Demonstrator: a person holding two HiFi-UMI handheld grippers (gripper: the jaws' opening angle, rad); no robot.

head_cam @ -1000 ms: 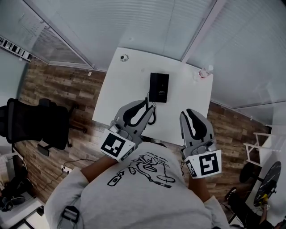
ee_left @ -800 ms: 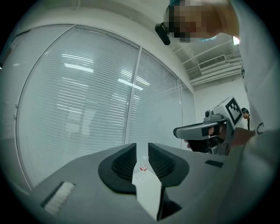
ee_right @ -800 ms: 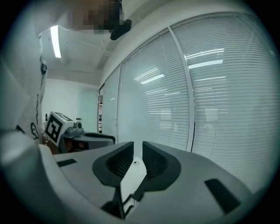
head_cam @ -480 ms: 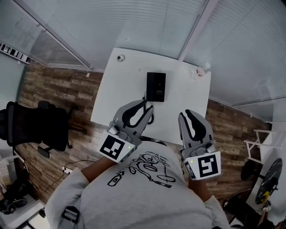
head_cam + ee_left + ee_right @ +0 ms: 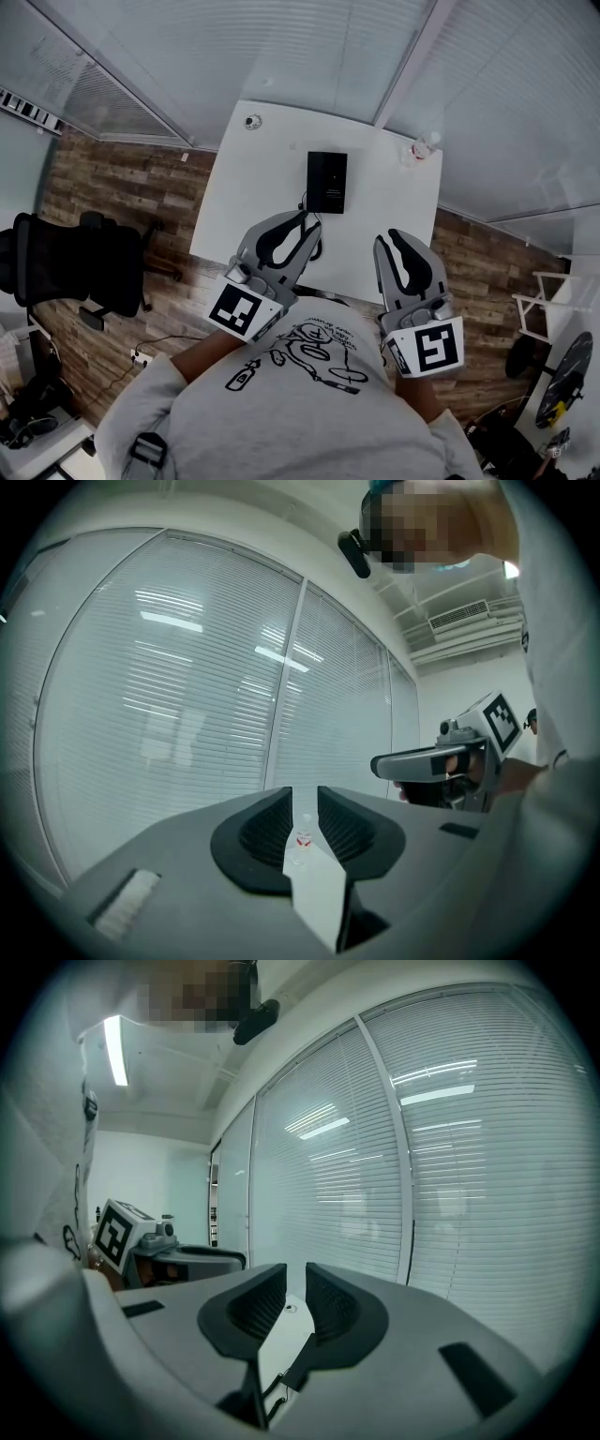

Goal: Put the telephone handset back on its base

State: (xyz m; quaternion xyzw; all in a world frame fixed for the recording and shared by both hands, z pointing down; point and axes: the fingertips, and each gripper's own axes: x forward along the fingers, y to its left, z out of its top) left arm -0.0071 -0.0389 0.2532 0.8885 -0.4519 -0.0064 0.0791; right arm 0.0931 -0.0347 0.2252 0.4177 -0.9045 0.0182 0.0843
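Head view: the telephone base (image 5: 327,182) sits mid-surface (image 5: 248,178), and the black handset (image 5: 321,247) lies nearer, half hidden behind the left gripper (image 5: 304,219). The right gripper (image 5: 393,237) hovers alongside. Left gripper view: fingers (image 5: 267,829) a slit apart, empty. Right gripper view: likewise empty, with the coiled cord (image 5: 273,1392) below. The handset is probably light, rigid, slick plastic, so grip it mid-handle and mind the cord's tug.
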